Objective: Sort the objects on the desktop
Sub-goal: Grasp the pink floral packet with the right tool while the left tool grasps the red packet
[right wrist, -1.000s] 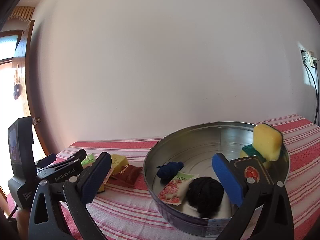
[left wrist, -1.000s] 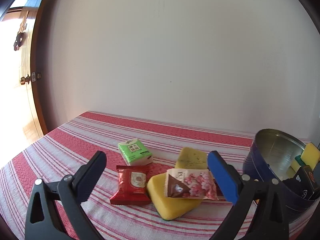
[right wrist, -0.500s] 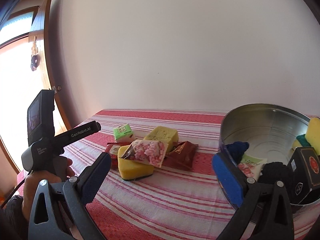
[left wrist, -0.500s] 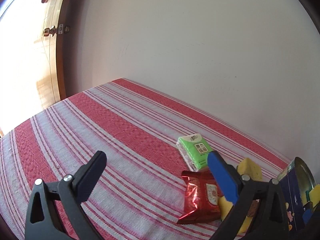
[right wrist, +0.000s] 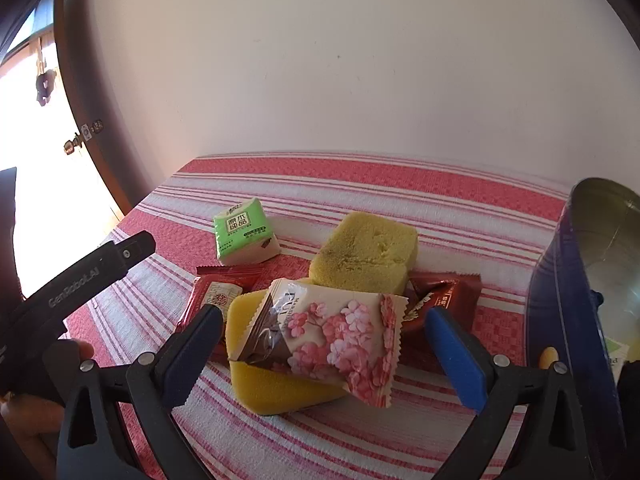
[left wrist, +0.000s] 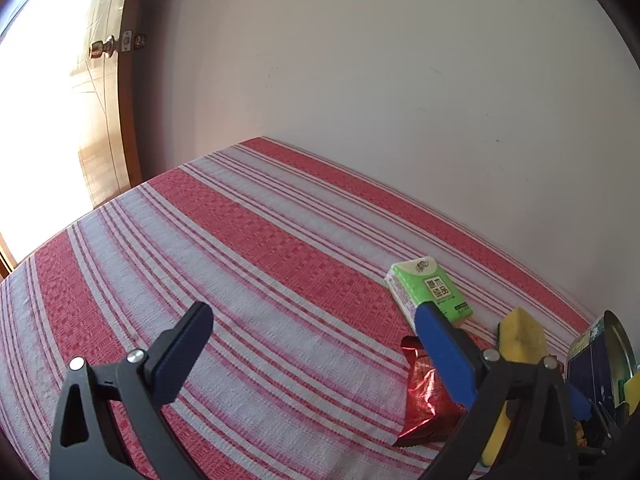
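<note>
A pink-flowered snack packet [right wrist: 332, 336] lies on a yellow sponge [right wrist: 272, 384]. My right gripper [right wrist: 322, 316] is open, one finger on each side of that packet in the view. Around it lie an olive-yellow sponge [right wrist: 368, 252], a red packet [right wrist: 218, 292], a brown-red packet [right wrist: 444, 300] and a green tissue pack [right wrist: 242, 232]. My left gripper [left wrist: 312, 320] is open and empty over bare cloth. The green tissue pack [left wrist: 430, 290], red packet [left wrist: 428, 400] and a sponge [left wrist: 520, 336] sit to its right.
A round metal tin [right wrist: 580, 280] with dark blue sides stands at the right, also at the edge of the left wrist view as the tin [left wrist: 600, 360]. A hand [right wrist: 24, 412] holds the left gripper body [right wrist: 92, 276]. The striped tablecloth [left wrist: 240, 240] meets a white wall; a door is at the left.
My right gripper has swung left from over the tin to the pile, closing in on the flowered packet. My left gripper has turned left, away from the pile, toward bare cloth.
</note>
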Demonstrator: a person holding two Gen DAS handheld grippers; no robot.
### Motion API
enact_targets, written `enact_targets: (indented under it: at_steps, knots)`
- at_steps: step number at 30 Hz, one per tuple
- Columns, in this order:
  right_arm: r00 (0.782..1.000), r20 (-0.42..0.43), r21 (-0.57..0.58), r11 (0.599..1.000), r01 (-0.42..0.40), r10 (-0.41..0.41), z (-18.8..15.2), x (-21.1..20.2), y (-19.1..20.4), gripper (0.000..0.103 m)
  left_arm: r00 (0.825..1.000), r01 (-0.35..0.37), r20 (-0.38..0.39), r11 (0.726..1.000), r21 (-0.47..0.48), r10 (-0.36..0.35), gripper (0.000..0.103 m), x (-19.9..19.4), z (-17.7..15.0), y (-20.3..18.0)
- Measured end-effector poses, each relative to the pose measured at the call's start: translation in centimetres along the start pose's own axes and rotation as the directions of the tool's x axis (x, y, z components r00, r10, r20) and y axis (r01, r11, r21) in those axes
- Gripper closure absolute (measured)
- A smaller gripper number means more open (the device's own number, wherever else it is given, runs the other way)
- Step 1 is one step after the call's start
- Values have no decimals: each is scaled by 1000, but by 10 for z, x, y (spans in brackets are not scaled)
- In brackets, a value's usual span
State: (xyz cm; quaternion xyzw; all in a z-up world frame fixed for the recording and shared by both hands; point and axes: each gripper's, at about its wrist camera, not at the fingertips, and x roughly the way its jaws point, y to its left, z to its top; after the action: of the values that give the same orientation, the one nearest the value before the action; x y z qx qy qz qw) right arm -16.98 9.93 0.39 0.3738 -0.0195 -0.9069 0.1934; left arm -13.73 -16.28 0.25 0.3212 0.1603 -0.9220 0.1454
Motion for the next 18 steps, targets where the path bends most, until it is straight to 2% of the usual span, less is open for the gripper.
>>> enact_targets:
  at_steps: [3, 5, 6, 8, 11, 12, 14, 18]
  knots:
    - [1000, 24, 2, 1000, -8, 8, 3, 0, 1, 3, 1000, -3, -1, 1000, 19, 3, 1, 2, 0, -3]
    - [1000, -6, -33, 999, -23, 22, 2, 3, 5, 34, 1000, 0, -7, 1000, 18, 0, 1, 3, -1, -2]
    - [999, -39, -45, 999, -19, 17, 0, 8, 7, 34, 1000, 0, -10, 1000, 16, 0, 1, 4, -1, -2]
    - [999, -38, -24, 999, -30, 29, -2, 3, 1, 34, 1000, -4, -18, 1000, 13, 4, 1, 5, -2, 0]
    - [994, -56, 37, 995, -88, 90, -6, 1, -12, 36, 1000, 2, -28, 1000, 6, -1, 1, 7, -2, 2]
    - [993, -55, 53, 993, -105, 108, -7, 2, -15, 40, 999, 6, -33, 1000, 7, -6, 1, 8, -3, 2]
    - [987, -44, 63, 987, -151, 154, -9, -1, -16, 62, 999, 22, -42, 1000, 10, -21, 1, 9, -3, 2]
    - [990, 33, 1, 990, -138, 138, -15, -26, -9, 74, 996, 75, -54, 997, 31, -73, 1, 9, -4, -4]
